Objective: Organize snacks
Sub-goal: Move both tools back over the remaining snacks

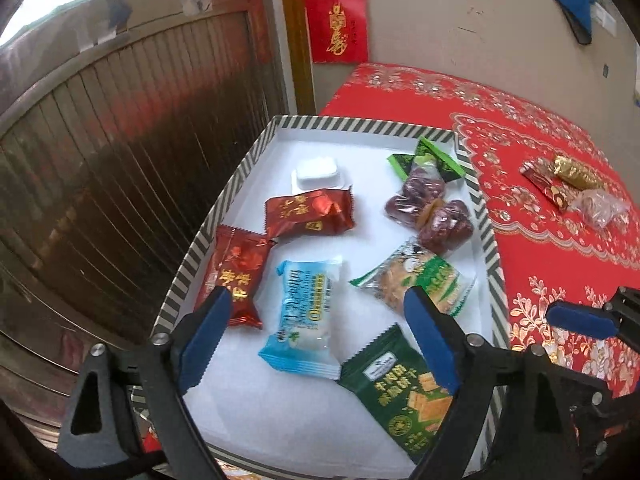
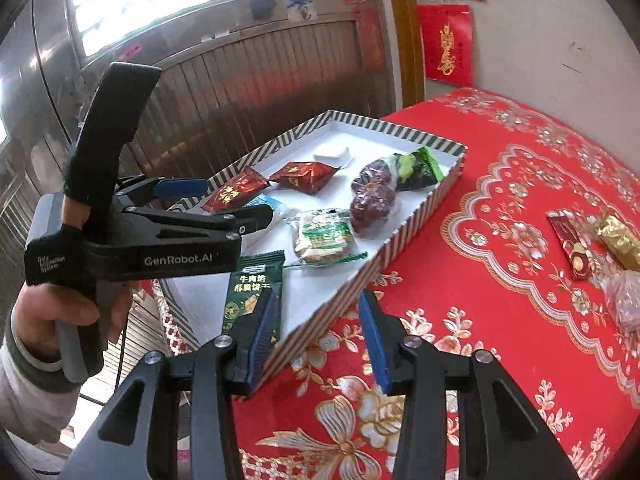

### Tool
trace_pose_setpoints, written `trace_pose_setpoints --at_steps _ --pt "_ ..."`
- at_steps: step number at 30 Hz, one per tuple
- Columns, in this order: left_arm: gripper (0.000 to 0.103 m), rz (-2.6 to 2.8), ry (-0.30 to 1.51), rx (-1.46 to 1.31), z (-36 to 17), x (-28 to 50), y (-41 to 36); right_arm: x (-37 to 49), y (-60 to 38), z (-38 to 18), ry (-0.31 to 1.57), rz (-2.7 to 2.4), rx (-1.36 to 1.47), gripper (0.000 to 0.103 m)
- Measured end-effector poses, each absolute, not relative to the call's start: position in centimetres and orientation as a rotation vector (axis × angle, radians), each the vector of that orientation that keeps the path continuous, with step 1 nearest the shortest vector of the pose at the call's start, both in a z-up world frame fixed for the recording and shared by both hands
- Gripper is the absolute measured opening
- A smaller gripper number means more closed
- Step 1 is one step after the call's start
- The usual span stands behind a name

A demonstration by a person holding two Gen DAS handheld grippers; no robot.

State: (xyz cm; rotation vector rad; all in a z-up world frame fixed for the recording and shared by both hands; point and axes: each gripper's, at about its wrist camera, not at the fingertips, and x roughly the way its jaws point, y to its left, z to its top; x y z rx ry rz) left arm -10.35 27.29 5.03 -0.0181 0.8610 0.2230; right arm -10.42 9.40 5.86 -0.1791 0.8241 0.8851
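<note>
the left gripper [image 1: 316, 320] has its blue fingers [image 1: 208, 332] wide apart and clamped on nothing, hanging over a light blue packet [image 1: 304, 316] that lies flat on the white floor of a striped tray [image 1: 240, 168]. a dark green biscuit packet [image 1: 400, 392] lies just beside it at the near end, with two red packets [image 1: 308, 212] toward the left wall, a white tub [image 1: 318, 172] farther back, wrapped dates [image 1: 428, 208] near the right wall and a green-and-clear packet [image 1: 420, 280] between them. the right gripper [image 2: 320, 336] has its fingers [image 2: 264, 332] partly apart with nothing between them, above the tray's near wall and the red flowered cloth [image 2: 500, 320]. out on the cloth, well apart from the tray, lie a gold sweet [image 2: 620, 240], a red sweet [image 2: 572, 248] and a clear-wrapped one [image 2: 628, 300]. a person's hand [image 2: 52, 316] holds the left gripper's handle.
</note>
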Motion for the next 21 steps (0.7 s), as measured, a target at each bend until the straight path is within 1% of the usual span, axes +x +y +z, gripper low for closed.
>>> trace_pose_setpoints --at_steps 1,6,13,21 --pt "0.088 0.221 0.858 -0.012 5.1 -10.4 27.0 -10.4 9.1 5.9 0.819 0.878 -0.171 0.053" --pt "0.088 0.189 0.844 0.017 5.4 -10.2 24.6 -9.9 7.2 6.1 0.807 0.839 -0.136 0.057" --pt "0.088 0.132 0.823 0.030 6.3 -9.7 21.2 -9.0 3.0 6.4 0.802 0.753 -0.086 0.070" --pt "0.089 0.047 0.842 0.024 6.7 -8.6 17.3 -8.3 -4.6 5.6 0.840 0.596 -0.044 0.071"
